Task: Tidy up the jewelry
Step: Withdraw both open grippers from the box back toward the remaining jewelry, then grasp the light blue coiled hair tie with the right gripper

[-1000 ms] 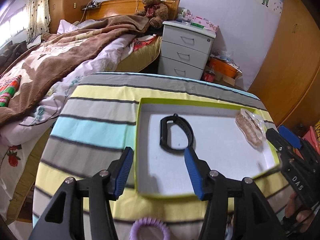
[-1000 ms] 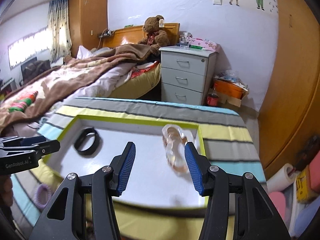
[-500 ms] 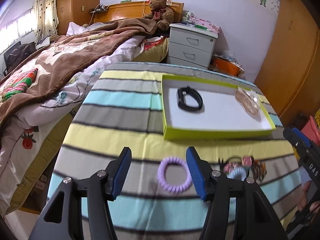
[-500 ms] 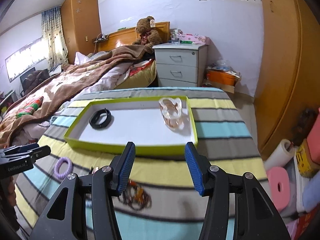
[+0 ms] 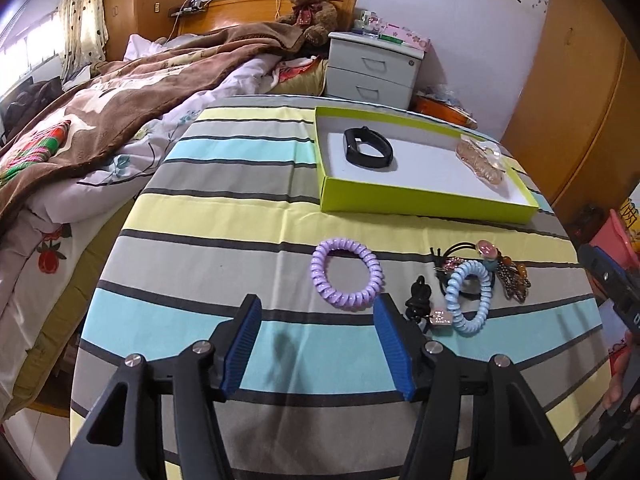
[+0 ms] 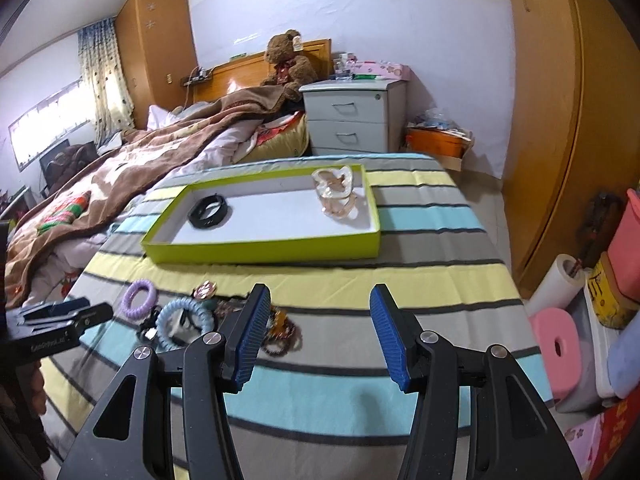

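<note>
A green-edged white tray [image 5: 424,202] [image 6: 264,248] sits on the striped table. In it lie a black wristband [image 5: 367,152] [image 6: 209,211] and a clear pink hair clip [image 5: 480,162] [image 6: 335,194]. On the cloth in front lie a purple coil hair tie [image 5: 346,274] [image 6: 140,298], a blue coil hair tie [image 5: 469,296] [image 6: 185,322] and a tangle of dark beaded pieces [image 5: 496,270] [image 6: 280,332]. My left gripper [image 5: 318,334] is open and empty, just short of the purple tie. My right gripper [image 6: 316,330] is open and empty over bare cloth, right of the tangle.
A bed with a brown blanket [image 5: 120,112] lies left of the table. A grey nightstand [image 6: 352,120] stands behind. A paper roll [image 6: 556,288], a pink stool [image 6: 560,344] and boxes crowd the floor at the right. The table edge is close below both grippers.
Both grippers have pulled back from over the tray toward the near side of the table. The hair ties and tangle have come into view. Both stayed open.
</note>
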Available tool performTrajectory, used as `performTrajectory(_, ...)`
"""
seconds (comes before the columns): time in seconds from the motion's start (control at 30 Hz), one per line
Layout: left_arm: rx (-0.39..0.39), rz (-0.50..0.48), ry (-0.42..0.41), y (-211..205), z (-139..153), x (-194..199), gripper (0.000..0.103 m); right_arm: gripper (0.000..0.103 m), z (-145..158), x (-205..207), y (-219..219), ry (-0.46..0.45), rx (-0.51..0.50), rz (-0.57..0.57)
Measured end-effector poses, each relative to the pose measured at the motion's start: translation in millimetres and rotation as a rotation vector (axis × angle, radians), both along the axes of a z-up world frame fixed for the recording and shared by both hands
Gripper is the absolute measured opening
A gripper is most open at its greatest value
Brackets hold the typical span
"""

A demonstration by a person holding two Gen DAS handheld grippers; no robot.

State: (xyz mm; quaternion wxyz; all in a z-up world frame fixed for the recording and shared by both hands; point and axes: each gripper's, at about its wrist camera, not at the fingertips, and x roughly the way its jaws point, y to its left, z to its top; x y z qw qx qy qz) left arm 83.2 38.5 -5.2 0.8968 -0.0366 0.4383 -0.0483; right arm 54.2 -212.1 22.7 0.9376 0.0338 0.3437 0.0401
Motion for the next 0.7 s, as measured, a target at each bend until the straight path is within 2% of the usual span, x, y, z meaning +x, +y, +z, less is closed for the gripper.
performTrajectory(0.17,-0.053,-0.033,0.022,1.8,-3.1,-0.2,0.065,0.053,-6.9,-6.9,14.9,0.014,0.016,0.07)
performTrajectory(0.33,-0.026,-0.058,-0.012,5.0,-3.1,-7.1,0.071,0.053,-13.4,-8.4,37.9,0.023,0.012,0.167)
performTrajectory(0.37,-0.02,-0.068,-0.014,5.9,-4.0,-8.2,0.076,0.053,-15.0,-8.2,42.2,0.019,0.011,0.186)
performTrajectory(0.5,-0.003,-0.086,0.032,9.0,-14.2,-7.2,0.079,0.053,-22.9,-8.9,61.3,0.014,-0.019,0.265)
performTrajectory(0.7,-0.045,-0.114,0.033,17.1,-18.1,-14.9,0.078,0.053,-35.8,0.9,80.6,0.106,-0.016,0.331)
